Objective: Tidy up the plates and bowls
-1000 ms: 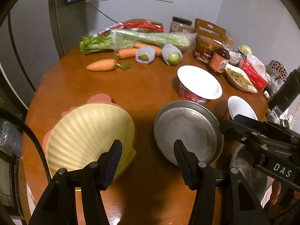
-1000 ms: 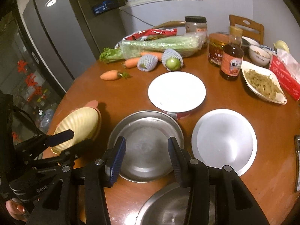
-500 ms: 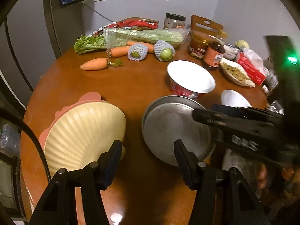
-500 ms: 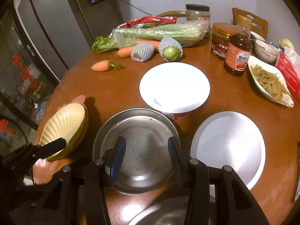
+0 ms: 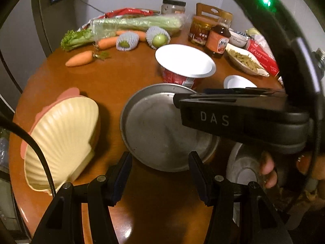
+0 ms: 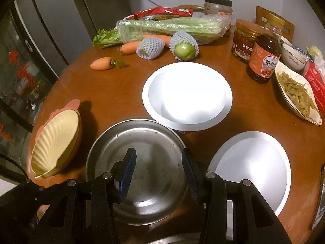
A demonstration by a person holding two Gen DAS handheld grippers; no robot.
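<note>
A round steel plate lies near the front of the brown table. My right gripper hangs open just above the steel plate, nothing between its blue pads. My left gripper is open and empty too, over bare wood between the steel plate and a yellow shell-shaped bowl nested in a pink one. In the left wrist view the right gripper reaches in from the right over the plate. Behind it stands a white bowl with red sides. To the right lies a white plate.
A steel bowl sits at the near right under a person's fingers. At the back lie carrots, celery, netted fruit, jars, a sauce bottle and a dish of green food. A fridge stands on the left.
Both grippers moved forward and lower toward the dishes. The right gripper came over the steel plate and now crosses the left wrist view. Neither jaw changed its opening.
</note>
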